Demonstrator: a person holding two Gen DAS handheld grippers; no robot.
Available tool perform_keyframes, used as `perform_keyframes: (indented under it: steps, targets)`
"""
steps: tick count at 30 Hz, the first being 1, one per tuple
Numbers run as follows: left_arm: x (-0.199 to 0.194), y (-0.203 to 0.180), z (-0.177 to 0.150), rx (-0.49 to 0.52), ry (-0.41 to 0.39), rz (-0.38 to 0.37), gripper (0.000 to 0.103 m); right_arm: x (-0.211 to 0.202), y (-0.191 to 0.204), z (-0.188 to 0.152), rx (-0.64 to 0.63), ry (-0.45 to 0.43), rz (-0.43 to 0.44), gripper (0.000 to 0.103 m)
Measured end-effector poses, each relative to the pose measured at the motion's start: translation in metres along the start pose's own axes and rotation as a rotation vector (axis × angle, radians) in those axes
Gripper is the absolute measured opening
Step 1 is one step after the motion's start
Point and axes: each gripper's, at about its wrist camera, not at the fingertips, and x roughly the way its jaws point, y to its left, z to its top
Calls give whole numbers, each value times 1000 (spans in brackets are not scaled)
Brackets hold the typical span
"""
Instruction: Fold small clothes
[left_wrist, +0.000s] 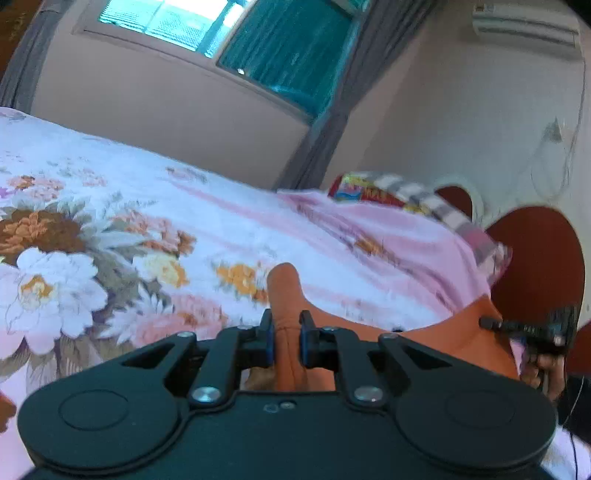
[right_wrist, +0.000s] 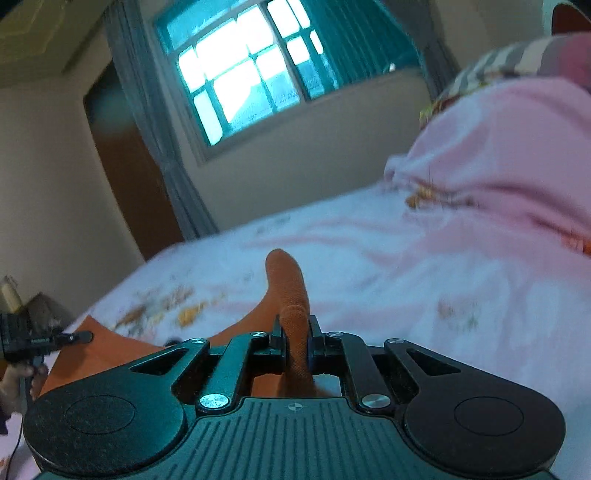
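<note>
An orange garment is stretched between both grippers above a bed with a floral sheet. My left gripper is shut on one corner of it; a pinched fold sticks up between the fingers. My right gripper is shut on the other corner of the orange garment, which also stands up in a fold. The right gripper shows at the right edge of the left wrist view, and the left gripper at the left edge of the right wrist view.
A pink blanket is heaped toward the head of the floral bed. Patterned pillows lie by a red-brown headboard. A window with grey curtains is on the far wall, with a wooden door to its left.
</note>
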Motion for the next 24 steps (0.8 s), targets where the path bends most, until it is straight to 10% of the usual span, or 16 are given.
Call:
perform_keyframes:
  steps: [5, 7, 10, 16, 20, 24]
  targets:
    - [49, 17, -17, -23, 194, 306, 18, 57, -27, -29, 74, 206, -239, 15]
    - [49, 20, -22, -47, 185, 297, 22, 59, -35, -38, 109, 195, -249, 22]
    - [23, 18, -15, -65, 114, 336, 58, 30, -29, -28, 113, 72, -346, 47]
    - [-69, -53, -28, -42, -41, 302, 59, -46, 47, -39, -102, 9, -254, 47]
    - [-58, -153, -83, 97, 4, 272, 67, -48, 129, -95, -179, 41, -143, 47]
    - [-5, -192, -151, 201, 186, 411, 74, -6, 178, -160, -359, 188, -265, 50]
